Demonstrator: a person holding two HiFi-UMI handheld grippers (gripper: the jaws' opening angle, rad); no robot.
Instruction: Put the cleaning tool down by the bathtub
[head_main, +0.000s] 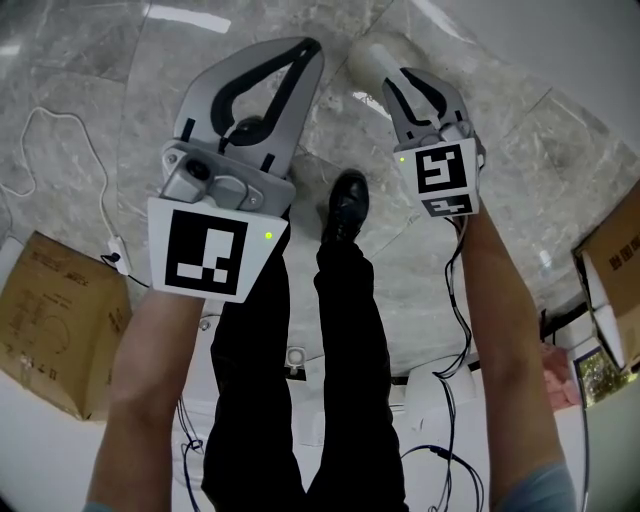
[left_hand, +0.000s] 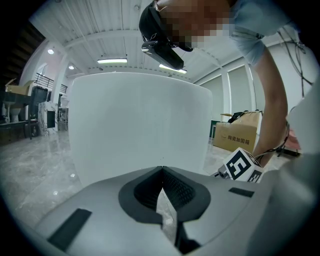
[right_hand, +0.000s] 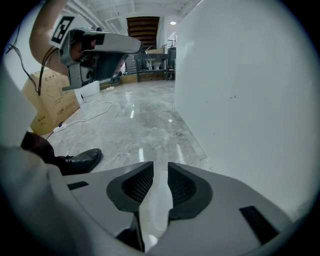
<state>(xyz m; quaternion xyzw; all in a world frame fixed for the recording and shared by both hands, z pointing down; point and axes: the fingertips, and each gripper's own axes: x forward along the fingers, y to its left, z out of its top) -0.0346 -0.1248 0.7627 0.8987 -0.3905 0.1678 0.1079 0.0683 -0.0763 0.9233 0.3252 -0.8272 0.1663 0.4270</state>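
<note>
My right gripper (head_main: 413, 82) (right_hand: 160, 170) is shut on a white handle of the cleaning tool (head_main: 370, 60) (right_hand: 157, 200), which pokes out past the jaws toward the floor. The white bathtub wall (right_hand: 250, 100) rises just to its right. It fills the middle of the left gripper view as a broad white bathtub (left_hand: 140, 120), and in the head view shows as a pale bathtub surface (head_main: 520, 40) at the top right. My left gripper (head_main: 308, 50) (left_hand: 161, 170) is shut with nothing in it, held left of the right one above the marble floor.
The person's black shoe (head_main: 347, 205) (right_hand: 80, 160) stands on the grey marble floor between the grippers. Cardboard boxes (head_main: 60, 320) (head_main: 610, 260) (left_hand: 235, 135) sit at both sides. A white cable with a power strip (head_main: 60, 125) lies on the left.
</note>
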